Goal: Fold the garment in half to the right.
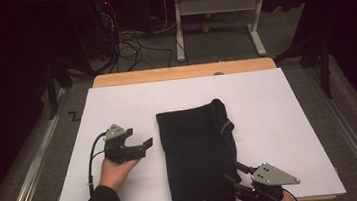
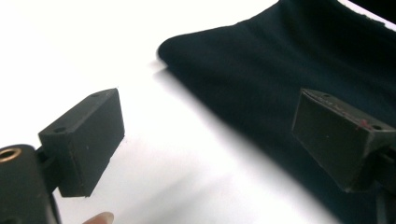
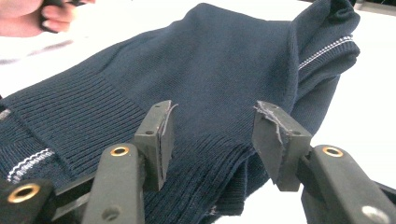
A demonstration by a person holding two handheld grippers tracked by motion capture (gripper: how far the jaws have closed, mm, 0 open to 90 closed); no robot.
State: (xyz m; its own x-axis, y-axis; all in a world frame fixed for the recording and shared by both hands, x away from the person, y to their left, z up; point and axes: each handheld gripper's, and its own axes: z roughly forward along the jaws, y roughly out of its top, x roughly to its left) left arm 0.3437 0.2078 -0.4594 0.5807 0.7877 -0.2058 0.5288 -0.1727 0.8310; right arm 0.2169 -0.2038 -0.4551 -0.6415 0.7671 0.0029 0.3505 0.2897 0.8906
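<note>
Dark knitted cloth, a folded sweater [image 1: 198, 153], lies in the middle of the high view on the white sheet [image 1: 116, 102] that covers the desk [image 1: 183, 72], running from the centre down to the bottom edge. At lower left the left gripper [image 1: 143, 147] sits in a hand [image 1: 115, 171], apart from the sweater's left edge, its jaws standing wide with nothing between them. At lower right the right gripper [image 1: 238, 170] reaches the sweater's lower right corner.

Seen from the left gripper view, the left gripper [image 2: 210, 135] spreads its two black jaws far apart over the white sheet [image 2: 70, 46]; the sweater [image 2: 261, 70] fills the upper right, and no pad touches it.

Along the right gripper view, the right gripper [image 3: 212, 140] holds its jaws partly open on either side of the ribbed hem of the sweater [image 3: 210, 60]; whether the pads press the cloth I cannot tell. A hand [image 3: 28, 14] shows at upper left.
</note>
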